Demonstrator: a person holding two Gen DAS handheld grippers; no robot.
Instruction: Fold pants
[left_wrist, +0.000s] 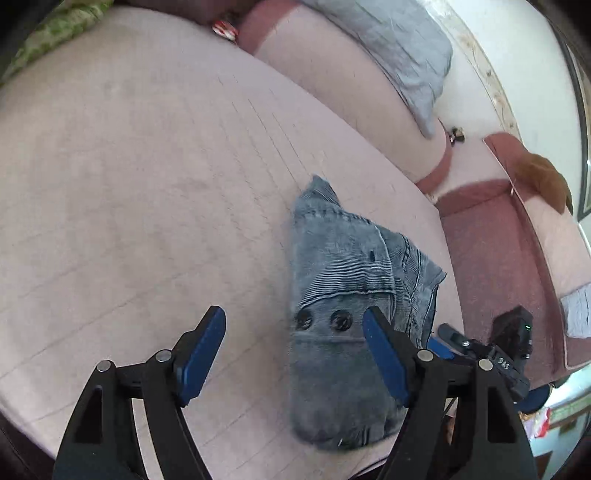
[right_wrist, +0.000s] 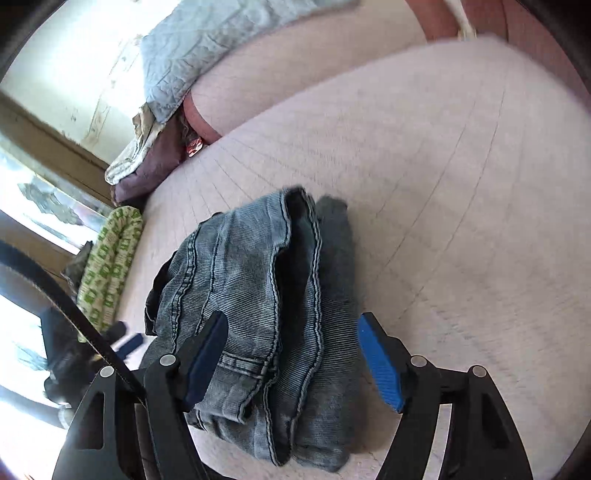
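A: What's the setting?

B: A pale pink bed cover (left_wrist: 147, 184) spreads under both grippers, with a grey quilted pillow (left_wrist: 399, 48) far ahead of the left jaws and a green patterned cloth (right_wrist: 110, 262) off to the left of the right jaws.

A: And the pants?

B: The pants (left_wrist: 343, 295) are blue-grey denim, bunched into a folded bundle on the cover. In the left wrist view they lie just ahead of and between the jaws, leaning toward the right-hand finger, with two dark buttons (left_wrist: 321, 319) showing near its tip. In the right wrist view the pants (right_wrist: 258, 314) fill the space between the fingers, stitched seams running away from the camera.

A: How do the jaws stand?

B: The left gripper (left_wrist: 295, 332) is spread wide, gripping nothing. The right gripper (right_wrist: 293, 339) is likewise wide apart, over the denim, with neither pad pinching it.
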